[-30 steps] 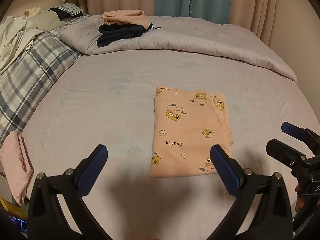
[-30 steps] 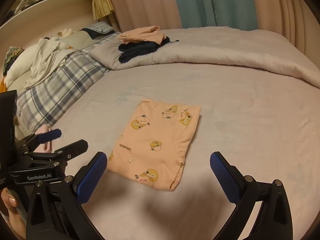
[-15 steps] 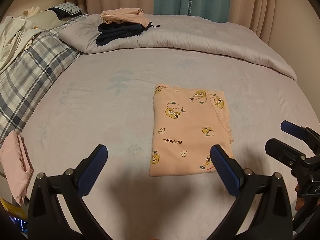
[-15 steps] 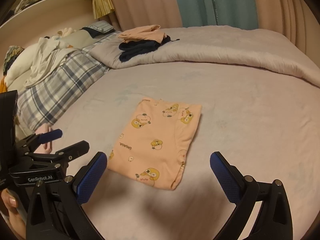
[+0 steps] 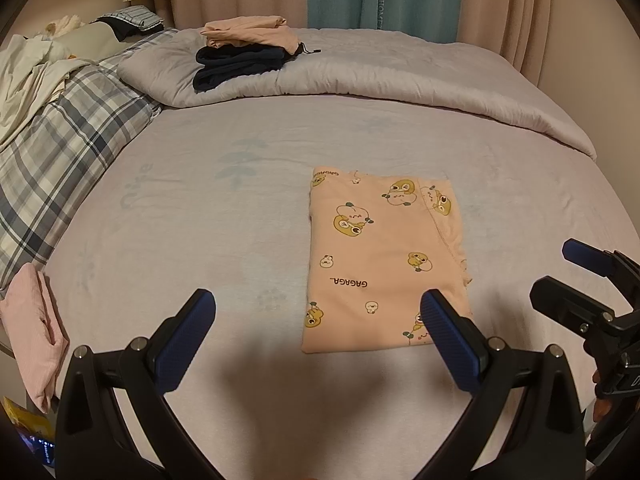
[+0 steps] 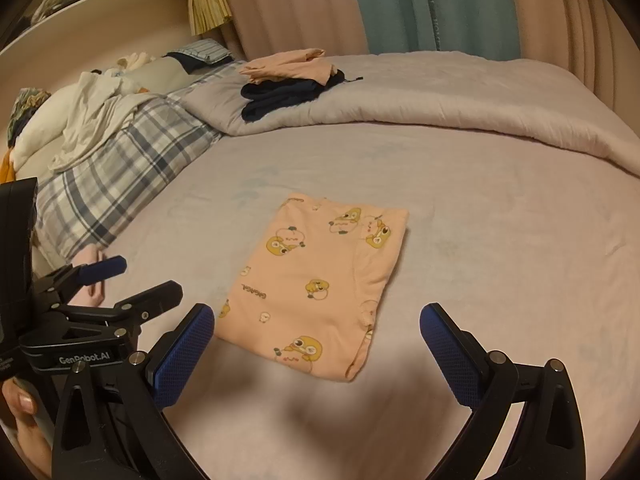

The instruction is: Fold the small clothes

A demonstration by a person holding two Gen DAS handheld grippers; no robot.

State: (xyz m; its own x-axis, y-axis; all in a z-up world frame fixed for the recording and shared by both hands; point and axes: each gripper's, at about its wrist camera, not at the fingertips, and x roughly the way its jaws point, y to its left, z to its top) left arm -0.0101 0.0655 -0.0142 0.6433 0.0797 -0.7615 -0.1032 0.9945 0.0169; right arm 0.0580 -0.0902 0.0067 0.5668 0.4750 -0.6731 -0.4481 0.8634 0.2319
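From the left wrist, the left gripper (image 5: 318, 322) hangs spread and empty with the folded peach garment (image 5: 380, 256) flat on the bed sheet (image 5: 200, 220) at one o'clock, while from the right wrist the right gripper (image 6: 316, 340) gapes likewise, garment (image 6: 316, 276) at twelve.

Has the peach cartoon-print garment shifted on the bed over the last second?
No. The peach garment lies in the same spot relative to the grey quilt's edge and the sheet's faint leaf print.
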